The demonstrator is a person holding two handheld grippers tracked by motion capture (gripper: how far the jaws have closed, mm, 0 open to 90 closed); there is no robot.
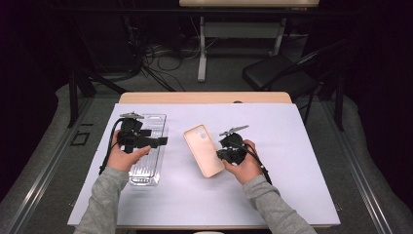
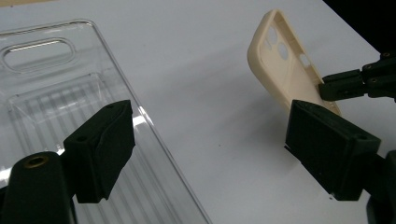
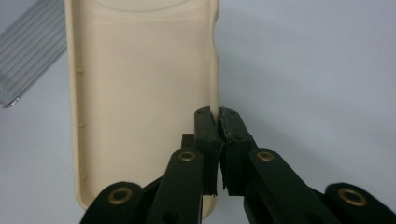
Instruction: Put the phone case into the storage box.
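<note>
A cream phone case (image 1: 202, 148) lies in the middle of the white sheet, its hollow side up. My right gripper (image 1: 225, 155) is shut on the case's side wall near one end; in the right gripper view the two jaws (image 3: 218, 114) pinch the rim of the case (image 3: 140, 93). In the left gripper view the case (image 2: 280, 70) looks tipped up on one long edge, with the right gripper (image 2: 334, 86) at its rim. My left gripper (image 1: 156, 141) hovers open over a clear plastic tray (image 1: 148, 165), its jaws (image 2: 210, 121) wide apart with nothing between them.
The white sheet (image 1: 272, 195) covers most of the wooden table. The clear ribbed tray (image 2: 56, 93) sits at the left, and its corner (image 3: 28, 51) reaches close to the case. A black chair (image 1: 277, 73) and cables stand beyond the far edge.
</note>
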